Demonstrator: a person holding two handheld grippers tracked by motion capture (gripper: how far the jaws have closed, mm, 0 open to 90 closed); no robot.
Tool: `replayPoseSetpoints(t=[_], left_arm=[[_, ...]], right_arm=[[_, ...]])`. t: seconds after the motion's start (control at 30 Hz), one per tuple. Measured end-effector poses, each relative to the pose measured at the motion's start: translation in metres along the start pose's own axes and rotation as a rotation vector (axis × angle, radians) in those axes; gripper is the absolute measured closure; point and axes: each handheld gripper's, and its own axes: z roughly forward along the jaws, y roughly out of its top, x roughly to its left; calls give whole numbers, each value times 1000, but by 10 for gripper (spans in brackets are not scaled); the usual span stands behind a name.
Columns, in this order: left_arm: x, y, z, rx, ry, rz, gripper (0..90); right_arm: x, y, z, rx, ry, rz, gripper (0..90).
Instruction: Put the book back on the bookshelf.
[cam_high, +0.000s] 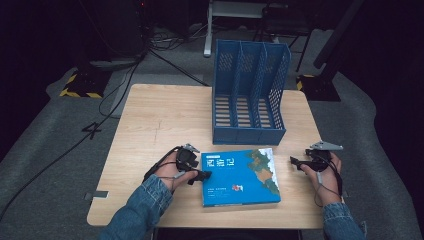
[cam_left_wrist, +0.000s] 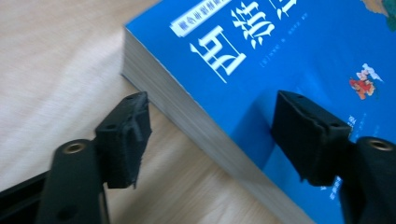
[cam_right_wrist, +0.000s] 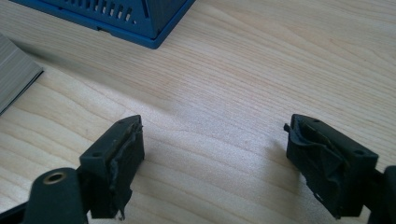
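High view: the book (cam_high: 239, 176) lies flat at the near middle of the table (cam_high: 150, 120), long axis left to right, in front of the rack (cam_high: 250, 90). The left gripper (cam_high: 204, 175) is at its left edge; the right gripper (cam_high: 295, 162) waits apart, right of it.

Left gripper view: jaws spread, straddling the book (cam_left_wrist: 280, 70) edge, one over the cover, one beside the pages, not pressing.

Right gripper view: jaws spread over bare wood, empty; the book (cam_right_wrist: 14, 74) lies far left.
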Motion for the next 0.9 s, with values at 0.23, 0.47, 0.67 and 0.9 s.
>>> replayPoseSetpoints(t=[0.23, 0.47, 0.67, 0.9], left_arm=[[-4, -1, 3, 5, 1, 7, 251], [-5, 3, -6, -8, 25, 23, 374], [-11, 6, -17, -26, 23, 29, 474], [-21, 8, -22, -84, -48, 87, 510]], right_arm=[[0, 0, 0, 1, 3, -1, 194], [1, 0, -1, 1, 3, -3, 194], [1, -1, -1, 1, 4, -4, 194], [2, -1, -1, 1, 6, -5, 194]])
